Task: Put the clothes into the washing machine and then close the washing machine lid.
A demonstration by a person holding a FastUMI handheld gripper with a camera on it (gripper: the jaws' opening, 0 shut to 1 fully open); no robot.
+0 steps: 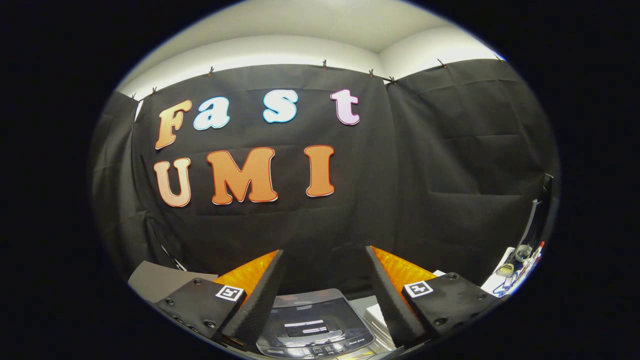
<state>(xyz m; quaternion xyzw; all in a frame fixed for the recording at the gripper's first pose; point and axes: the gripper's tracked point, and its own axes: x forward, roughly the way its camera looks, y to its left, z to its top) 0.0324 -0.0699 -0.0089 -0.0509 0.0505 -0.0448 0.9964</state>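
While the claw (pixel 325 295) hangs with its fingers spread apart and nothing between them, the small washing machine (pixel 314 327) sits low between and just below them, near in the scene, its lid (pixel 312 315) looking flat and down. No clothes can be made out, so this fits either laundry waiting elsewhere or laundry shut inside. Judging so, tilting the claw downward to bring the worktop (pixel 160 281) into sight would serve either case.

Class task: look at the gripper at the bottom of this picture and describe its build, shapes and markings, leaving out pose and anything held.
The gripper has two wedge-shaped fingers with finely ribbed inner faces, set apart with nothing between them. Each finger sits on a flat dark plate fixed with round screws. Each plate carries a small square black-and-white marker tag. No cables or sleeves are visible.
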